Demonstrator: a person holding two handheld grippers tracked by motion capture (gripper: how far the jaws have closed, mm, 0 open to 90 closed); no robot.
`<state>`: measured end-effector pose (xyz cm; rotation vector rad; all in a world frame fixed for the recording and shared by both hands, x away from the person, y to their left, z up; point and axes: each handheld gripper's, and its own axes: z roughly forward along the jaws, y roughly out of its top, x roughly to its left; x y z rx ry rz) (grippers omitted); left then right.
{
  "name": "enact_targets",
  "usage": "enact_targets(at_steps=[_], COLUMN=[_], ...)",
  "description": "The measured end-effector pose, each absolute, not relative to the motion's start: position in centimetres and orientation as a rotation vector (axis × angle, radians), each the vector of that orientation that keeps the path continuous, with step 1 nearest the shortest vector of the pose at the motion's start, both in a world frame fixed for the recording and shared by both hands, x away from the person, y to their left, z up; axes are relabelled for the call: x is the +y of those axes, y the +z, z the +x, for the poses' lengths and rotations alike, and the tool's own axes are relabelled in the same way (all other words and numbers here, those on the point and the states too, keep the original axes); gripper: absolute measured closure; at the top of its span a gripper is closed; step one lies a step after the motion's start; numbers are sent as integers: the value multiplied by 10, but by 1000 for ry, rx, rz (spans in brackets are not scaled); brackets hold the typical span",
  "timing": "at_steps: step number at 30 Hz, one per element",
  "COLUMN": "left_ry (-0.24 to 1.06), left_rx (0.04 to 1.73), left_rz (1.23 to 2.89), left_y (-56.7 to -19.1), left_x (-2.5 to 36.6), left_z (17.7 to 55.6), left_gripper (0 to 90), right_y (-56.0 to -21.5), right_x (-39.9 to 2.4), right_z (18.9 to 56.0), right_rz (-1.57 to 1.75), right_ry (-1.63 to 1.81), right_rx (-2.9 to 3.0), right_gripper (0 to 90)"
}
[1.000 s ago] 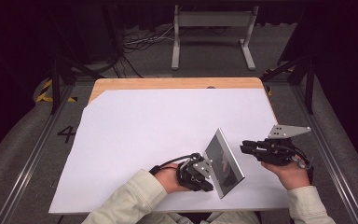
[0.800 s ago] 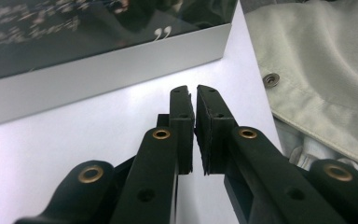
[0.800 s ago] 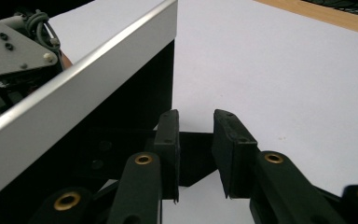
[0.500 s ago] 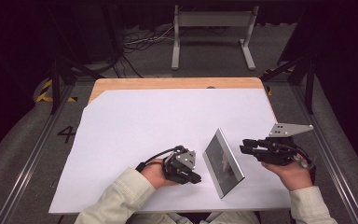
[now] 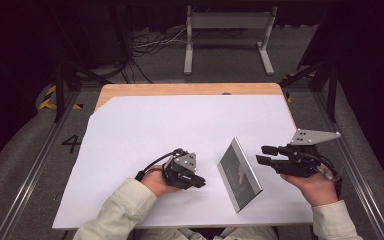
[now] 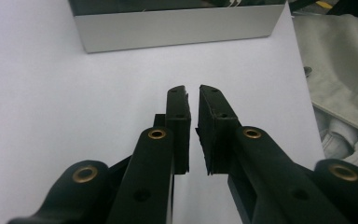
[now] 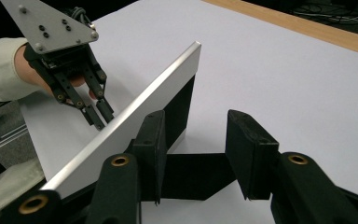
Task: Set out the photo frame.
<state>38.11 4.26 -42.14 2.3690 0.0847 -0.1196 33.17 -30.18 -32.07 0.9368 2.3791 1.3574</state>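
The left gripper (image 5: 200, 182) has withdrawn from the picture frame (image 5: 239, 175); its jaws have just been opening and stand slightly parted, empty. The right gripper (image 5: 262, 155) has also been opening, nothing between its pads. The frame now stands unaided on its black easel back near the sheet's (image 5: 145, 125) front right: placement looks complete. Brushed silver rim, glossy dark glass, flat rectangular form

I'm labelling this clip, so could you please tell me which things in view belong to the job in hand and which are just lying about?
In the job:
- picture frame, propped upright on its stand
- left gripper, jaws just opening, empty
- right gripper, jaws just opening, empty

Lying about:
- white sheet on the table
- metal stand on the floor
- cables
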Motion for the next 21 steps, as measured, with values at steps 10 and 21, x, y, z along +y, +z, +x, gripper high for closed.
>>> enact_targets(at_steps=[10,21], left_ry=[-82,-69], left_rx=[162,212], left_rz=[2357,2339], left_y=[-422,-422], left_x=[57,66], left_z=[386,391], left_gripper=[802,791], right_y=[-310,-306], right_x=[-294,-284], right_z=[324,320], right_rz=[966,994], right_ry=[1384,1399], right_rx=[2381,2422], right_gripper=[525,445])
